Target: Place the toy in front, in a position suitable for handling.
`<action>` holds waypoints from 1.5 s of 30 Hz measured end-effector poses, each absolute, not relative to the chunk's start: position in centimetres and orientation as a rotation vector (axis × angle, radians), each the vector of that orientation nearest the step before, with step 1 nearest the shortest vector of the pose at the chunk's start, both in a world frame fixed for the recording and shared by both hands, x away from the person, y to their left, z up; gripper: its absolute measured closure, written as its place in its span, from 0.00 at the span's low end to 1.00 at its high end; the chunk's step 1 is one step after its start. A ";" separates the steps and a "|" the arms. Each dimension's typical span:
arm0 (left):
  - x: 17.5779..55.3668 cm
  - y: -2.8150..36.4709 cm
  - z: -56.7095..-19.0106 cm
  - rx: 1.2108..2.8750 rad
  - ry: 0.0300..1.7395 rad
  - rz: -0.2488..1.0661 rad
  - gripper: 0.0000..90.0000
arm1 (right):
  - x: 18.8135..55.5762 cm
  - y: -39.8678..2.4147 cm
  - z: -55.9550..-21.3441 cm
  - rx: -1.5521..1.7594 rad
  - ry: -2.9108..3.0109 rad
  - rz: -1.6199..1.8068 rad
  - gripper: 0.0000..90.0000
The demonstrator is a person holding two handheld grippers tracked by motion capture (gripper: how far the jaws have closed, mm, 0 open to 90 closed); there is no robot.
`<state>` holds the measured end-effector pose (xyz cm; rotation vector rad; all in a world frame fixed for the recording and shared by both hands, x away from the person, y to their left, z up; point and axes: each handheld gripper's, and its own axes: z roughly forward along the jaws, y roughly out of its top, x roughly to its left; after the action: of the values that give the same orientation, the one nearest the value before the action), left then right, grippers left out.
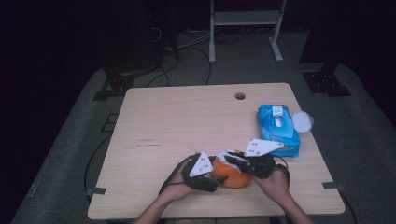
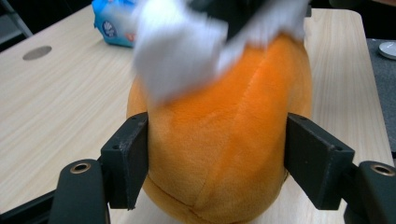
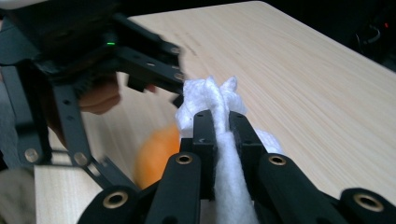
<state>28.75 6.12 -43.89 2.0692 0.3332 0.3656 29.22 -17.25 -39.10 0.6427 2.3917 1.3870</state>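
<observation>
Left tool point(image 2: 217, 154): we clamp the orange plush toy point(image 2: 224, 135).
Right tool point(image 3: 219, 126): we pinch a white wipe point(image 3: 210, 100).
Wipes pack point(image 1: 278, 129): at two o'clock on the surface point(image 1: 177, 121).

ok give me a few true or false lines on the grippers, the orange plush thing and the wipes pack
1. The left gripper has the orange plush toy between its jaws. True.
2. The right gripper is empty. False: it is shut on a white wipe.
3. The blue wipes pack lies at the table's right side. True.
4. The wipe is pressed on bare wood. False: it sits on the toy.
</observation>
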 end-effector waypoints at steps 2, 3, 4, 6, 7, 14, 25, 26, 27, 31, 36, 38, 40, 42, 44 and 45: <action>28.8 6.2 -44.0 2.064 0.334 0.360 0.31 | 29.5 -18.3 -39.4 0.692 2.387 1.420 0.91; 28.8 6.2 -44.0 2.062 0.336 0.360 0.31 | 29.6 -18.7 -39.5 0.706 2.384 1.430 0.91; 28.7 6.0 -43.9 2.065 0.334 0.356 0.29 | 29.7 -18.9 -39.6 0.720 2.381 1.443 0.91; 28.9 5.9 -43.7 2.063 0.342 0.347 0.21 | 29.6 -18.9 -39.6 0.723 2.380 1.451 0.91; 29.0 6.0 -43.5 2.046 0.349 0.338 0.18 | 29.6 -18.8 -39.6 0.708 2.375 1.450 0.91; 29.2 6.0 -43.6 2.036 0.343 0.315 0.20 | 28.8 -16.2 -39.9 0.610 2.417 1.452 0.91; 30.1 7.5 -44.3 2.036 0.418 0.260 0.26 | 29.7 -21.7 -40.9 0.864 2.362 1.509 0.91; 30.2 7.5 -44.3 2.034 0.422 0.258 0.26 | 29.5 -21.9 -41.0 0.877 2.362 1.506 0.91; 30.2 7.4 -44.3 2.032 0.427 0.258 0.26 | 29.4 -22.1 -41.1 0.886 2.359 1.515 0.91; 30.5 7.3 -44.4 2.022 0.462 0.249 0.26 | 29.0 -21.4 -40.5 0.840 2.360 1.578 0.91; 30.8 7.7 -44.5 2.003 0.512 0.227 0.26 | 28.6 -20.0 -40.3 0.766 2.375 1.571 0.91; 30.9 7.6 -44.5 1.992 0.538 0.224 0.27 | 28.9 -20.5 -40.4 0.807 2.363 1.560 0.91; 31.0 7.6 -44.5 1.982 0.559 0.226 0.27 | 29.4 -21.3 -40.8 0.855 2.352 1.536 0.91; 31.1 7.6 -44.6 1.976 0.579 0.217 0.27 | 29.9 -22.0 -41.1 0.902 2.349 1.526 0.91; 31.2 7.6 -44.6 1.969 0.596 0.215 0.27 | 29.9 -22.3 -41.1 0.912 2.347 1.529 0.91; 31.2 7.6 -44.6 1.967 0.603 0.219 0.27 | 29.7 -22.2 -41.0 0.906 2.347 1.542 0.91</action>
<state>31.20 7.60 -44.62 1.9668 0.6033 0.2187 29.74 -22.17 -40.97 0.9058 2.3468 1.5420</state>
